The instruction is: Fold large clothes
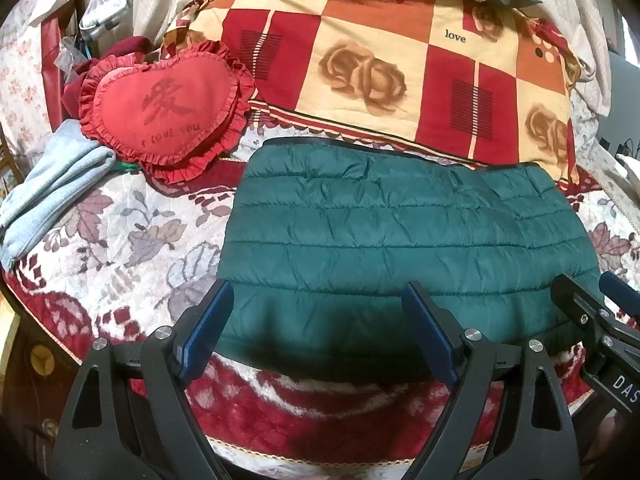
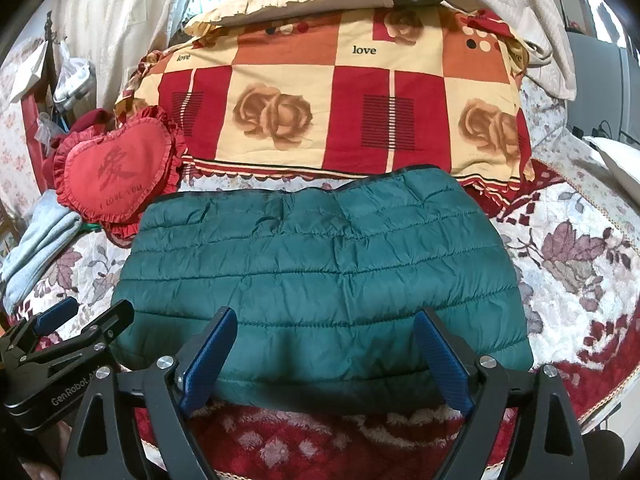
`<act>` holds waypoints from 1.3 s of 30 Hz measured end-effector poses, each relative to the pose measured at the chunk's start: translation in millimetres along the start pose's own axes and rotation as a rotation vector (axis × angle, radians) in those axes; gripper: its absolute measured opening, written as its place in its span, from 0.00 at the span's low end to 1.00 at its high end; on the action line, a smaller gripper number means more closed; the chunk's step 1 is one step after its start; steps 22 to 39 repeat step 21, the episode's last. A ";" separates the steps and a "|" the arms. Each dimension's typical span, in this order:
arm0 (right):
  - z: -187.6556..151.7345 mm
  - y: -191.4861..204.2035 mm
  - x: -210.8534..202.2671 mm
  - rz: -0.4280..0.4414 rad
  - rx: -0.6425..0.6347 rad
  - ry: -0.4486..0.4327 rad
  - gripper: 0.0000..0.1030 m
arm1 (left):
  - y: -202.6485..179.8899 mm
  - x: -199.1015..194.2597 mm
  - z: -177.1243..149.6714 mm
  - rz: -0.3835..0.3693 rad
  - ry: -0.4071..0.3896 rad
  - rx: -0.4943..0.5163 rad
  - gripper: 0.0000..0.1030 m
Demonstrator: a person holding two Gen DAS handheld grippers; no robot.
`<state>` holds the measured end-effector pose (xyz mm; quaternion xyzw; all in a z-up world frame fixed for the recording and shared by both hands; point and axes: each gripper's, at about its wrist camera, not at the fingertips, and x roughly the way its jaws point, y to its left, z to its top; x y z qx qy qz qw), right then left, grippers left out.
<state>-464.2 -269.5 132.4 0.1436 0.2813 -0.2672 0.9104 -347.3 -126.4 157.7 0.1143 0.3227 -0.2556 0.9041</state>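
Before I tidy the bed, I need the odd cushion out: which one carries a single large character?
The red heart-shaped cushion, frilled, left of the green jacket. The checked pillow shows roses and "love".

Teal quilted jacket (image 1: 400, 232); red heart cushion (image 1: 160, 108); floral red-white bedspread (image 1: 120, 248).

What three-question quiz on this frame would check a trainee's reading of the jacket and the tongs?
1. True or false: the green quilted jacket lies folded on the floral bedspread, held by neither tongs.
2. Which lies left of the jacket? A) the heart-shaped cushion B) a laptop C) a shoe
3. Fill in: both the left tongs and the right tongs are ____.

Key: 1 true; 2 A; 3 open
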 end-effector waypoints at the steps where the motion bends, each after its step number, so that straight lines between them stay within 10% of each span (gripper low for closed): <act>1: -1.0 1.0 0.5 -0.001 0.001 0.000 0.87 | -0.2 0.2 -0.1 -0.001 0.000 0.001 0.84; 39: -4.6 2.7 3.8 -0.004 0.011 0.009 0.87 | -0.8 3.7 2.1 -0.013 -0.012 0.026 0.84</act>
